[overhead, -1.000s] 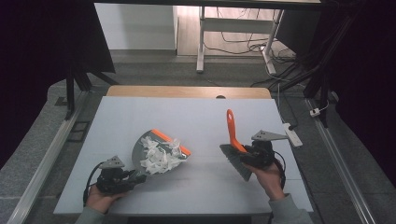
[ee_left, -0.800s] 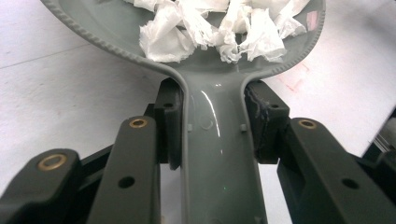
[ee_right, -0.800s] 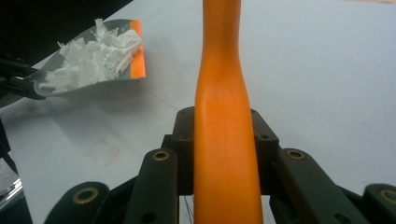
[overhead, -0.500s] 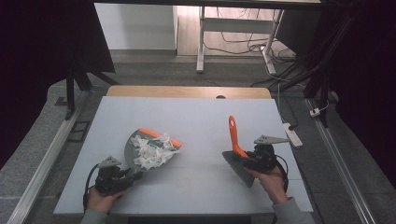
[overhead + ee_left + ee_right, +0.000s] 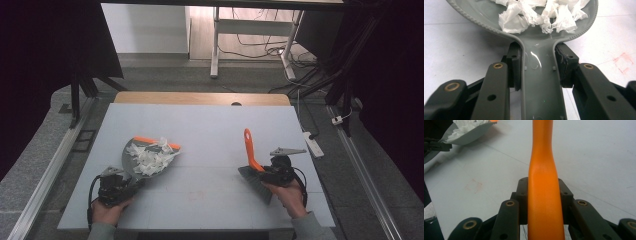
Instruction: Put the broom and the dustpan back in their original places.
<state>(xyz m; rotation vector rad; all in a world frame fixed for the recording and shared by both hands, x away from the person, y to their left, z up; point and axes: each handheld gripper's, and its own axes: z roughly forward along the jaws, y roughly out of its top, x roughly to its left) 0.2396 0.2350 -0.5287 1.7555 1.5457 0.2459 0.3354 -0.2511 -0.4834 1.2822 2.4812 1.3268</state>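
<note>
The left gripper point(image 5: 125, 184) clamps the handle of a grey dustpan point(image 5: 145, 157) heaped with torn paper scraps point(image 5: 150, 157). The right gripper point(image 5: 267, 172) grips an orange-handled brush point(image 5: 250, 150).

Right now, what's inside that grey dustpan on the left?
The dustpan holds a heap of torn white paper scraps, piled toward its orange lip. The pan's floor beneath the heap is covered, so anything under it cannot be seen. The left gripper clamps its handle.

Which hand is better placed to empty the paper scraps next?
Probably left: the left gripper already clamps the dustpan holding the paper scraps. The right gripper holds the brush.
</note>
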